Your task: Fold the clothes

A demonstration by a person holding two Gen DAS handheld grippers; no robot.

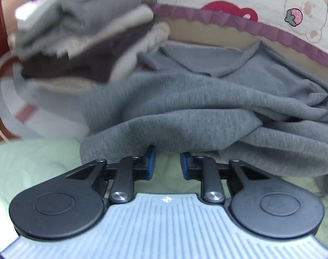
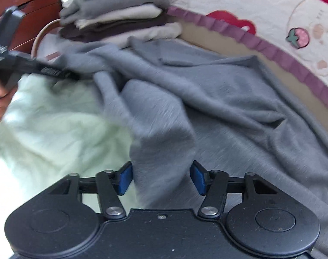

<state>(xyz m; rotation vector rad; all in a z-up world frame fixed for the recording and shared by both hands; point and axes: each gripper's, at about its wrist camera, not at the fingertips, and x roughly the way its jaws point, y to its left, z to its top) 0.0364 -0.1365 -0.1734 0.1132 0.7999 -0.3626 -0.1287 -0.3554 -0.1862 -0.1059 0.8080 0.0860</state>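
1. Garment: a grey top (image 1: pixel 207 99) is spread, rumpled, on the pale green bed sheet (image 1: pixel 34 161), its neckline toward a strawberry-print quilt (image 1: pixel 272 0).
2. A stack of folded clothes (image 1: pixel 84 32) is seen at the far left end of the garment (blurred in the left wrist view).
3. Left gripper (image 1: pixel 167 164): the jaws are held a narrow gap apart. Bare sheet is seen between the pads, and the garment's near edge is draped over the tips. Nothing is clamped.
4. Right gripper (image 2: pixel 161 178): the jaws are held wide. A fold of the grey top fills the gap between the pads, and no squeeze is seen.
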